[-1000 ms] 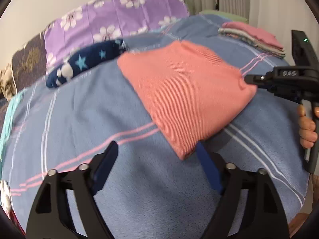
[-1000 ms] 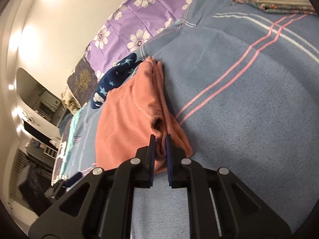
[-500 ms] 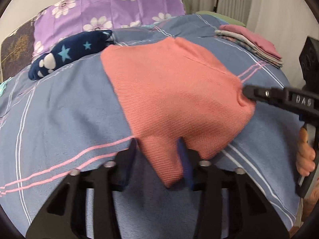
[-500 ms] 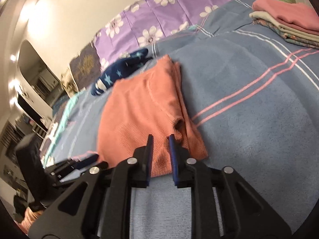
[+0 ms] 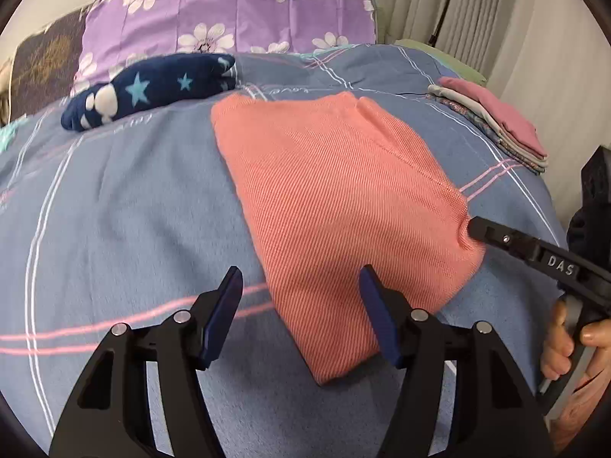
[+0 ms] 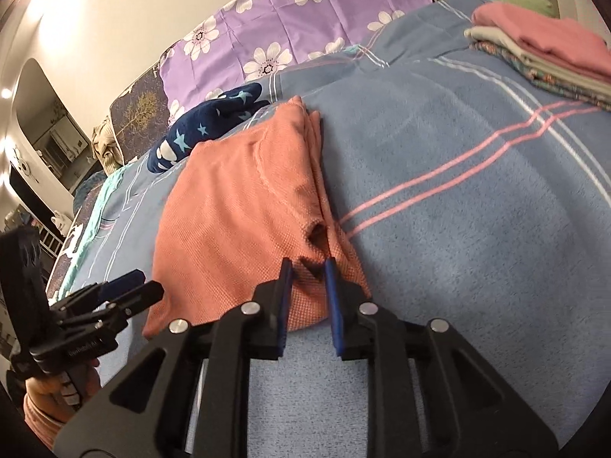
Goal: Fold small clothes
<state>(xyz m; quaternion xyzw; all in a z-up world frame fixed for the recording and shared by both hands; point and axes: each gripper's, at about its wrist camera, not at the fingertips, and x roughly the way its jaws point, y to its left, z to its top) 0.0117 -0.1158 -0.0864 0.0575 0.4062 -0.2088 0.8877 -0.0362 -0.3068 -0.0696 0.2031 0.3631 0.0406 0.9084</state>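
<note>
Left wrist: tongs (image 5: 301,297) wider again

Ribbed matt knit garment (image 5: 336,206) (blanket (image 5: 126,210) seemingly fleecy).

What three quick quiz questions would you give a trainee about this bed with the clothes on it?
1. True or false: the orange garment lies folded on the blue blanket.
2. What lies between the orange garment and the purple pillow? A) navy cloth with stars B) white towel C) yellow hat
3. Fill in: the top piece on the stack of folded clothes is ____.
Key: 1 true; 2 A; 3 pink.
</note>
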